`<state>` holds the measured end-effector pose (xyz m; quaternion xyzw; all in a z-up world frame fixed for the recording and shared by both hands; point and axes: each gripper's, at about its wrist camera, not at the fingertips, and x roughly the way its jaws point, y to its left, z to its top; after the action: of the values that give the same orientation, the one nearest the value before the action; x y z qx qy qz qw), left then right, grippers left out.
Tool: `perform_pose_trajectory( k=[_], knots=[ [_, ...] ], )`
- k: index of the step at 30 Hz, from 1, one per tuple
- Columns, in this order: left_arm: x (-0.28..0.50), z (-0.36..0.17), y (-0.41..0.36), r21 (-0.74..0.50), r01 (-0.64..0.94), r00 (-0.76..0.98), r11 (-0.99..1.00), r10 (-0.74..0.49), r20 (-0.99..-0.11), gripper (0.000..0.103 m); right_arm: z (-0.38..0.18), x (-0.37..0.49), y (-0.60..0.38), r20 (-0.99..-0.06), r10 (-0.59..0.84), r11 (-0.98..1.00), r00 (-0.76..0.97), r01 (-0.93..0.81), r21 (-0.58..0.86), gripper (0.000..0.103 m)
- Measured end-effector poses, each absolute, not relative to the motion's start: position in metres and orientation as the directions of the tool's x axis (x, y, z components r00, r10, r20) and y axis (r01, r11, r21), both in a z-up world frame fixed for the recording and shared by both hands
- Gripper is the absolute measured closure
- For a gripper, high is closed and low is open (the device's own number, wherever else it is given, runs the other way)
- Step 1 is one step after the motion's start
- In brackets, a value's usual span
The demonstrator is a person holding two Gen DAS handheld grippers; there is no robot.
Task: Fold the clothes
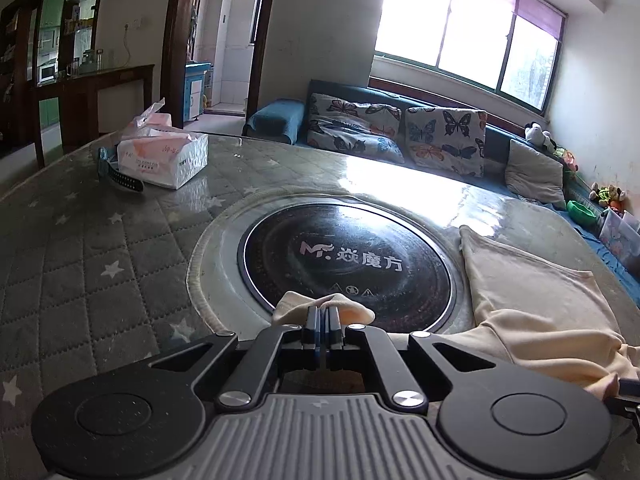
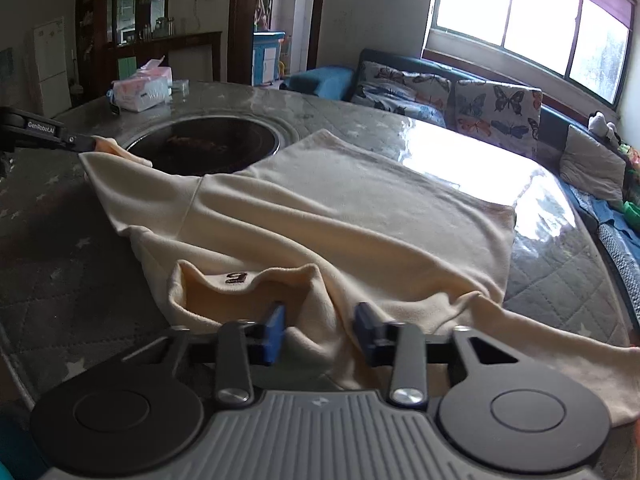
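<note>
While sunlit, quilted table (image 2: 560, 284) under cream shirt (image 2: 340, 208); left tongs (image 1: 323, 314) clamped on sleeve, right tongs (image 2: 320, 328) apart.

The left black two-finger gripper (image 1: 322, 316) has its blue-padded jaws pinched together, while the right black gripper (image 2: 320, 330) hangs low with jaws spread wide, apparently gripping nothing.

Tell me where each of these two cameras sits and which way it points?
Left wrist: rides the left gripper, looking across the table toward the sofa; its jaws are shut on the shirt sleeve.
Right wrist: rides the right gripper, jaws open over the shirt; the left gripper shows far left.
Shared: shirt, cooktop, tissue box, sofa, window.
</note>
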<state>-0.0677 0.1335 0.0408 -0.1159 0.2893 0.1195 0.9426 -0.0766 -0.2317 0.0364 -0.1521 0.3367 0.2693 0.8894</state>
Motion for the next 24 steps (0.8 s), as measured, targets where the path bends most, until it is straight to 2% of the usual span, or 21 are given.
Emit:
perform_pose_trajectory(
  k=[2,5,9,14,20,24],
  knots=[
    [-0.067,0.043,0.134,-0.148,-0.286,0.808,0.947,0.156,-0.569,0.101,0.038,-0.084,-0.237,-0.680,0.388,0.803,0.623,-0.591,-0.083,0.094],
    [-0.069,0.046,0.134,-0.150,-0.277,0.817,0.949,0.150,-0.556,0.101,0.047,-0.098,-0.243,-0.676,0.419,0.782,0.606,-0.619,-0.071,0.097],
    [-0.074,0.044,0.137,-0.147,-0.281,0.815,0.948,0.155,-0.559,0.101,0.055,-0.126,-0.248,-0.708,0.466,0.700,0.531,-0.711,-0.072,0.099],
    [-0.078,0.034,0.143,-0.129,-0.305,0.776,0.944,0.168,-0.608,0.099,0.046,-0.149,-0.247,-0.774,0.470,0.588,0.424,-0.805,-0.084,0.099],
    [-0.087,0.050,0.152,-0.103,-0.335,0.785,0.937,0.217,-0.581,0.097,0.075,-0.134,-0.254,-0.693,0.525,0.638,0.495,-0.767,-0.064,0.095],
    [-0.088,0.057,0.147,-0.124,-0.306,0.799,0.944,0.183,-0.573,0.097,0.067,-0.114,-0.244,-0.680,0.503,0.677,0.534,-0.732,-0.074,0.092]
  ],
)
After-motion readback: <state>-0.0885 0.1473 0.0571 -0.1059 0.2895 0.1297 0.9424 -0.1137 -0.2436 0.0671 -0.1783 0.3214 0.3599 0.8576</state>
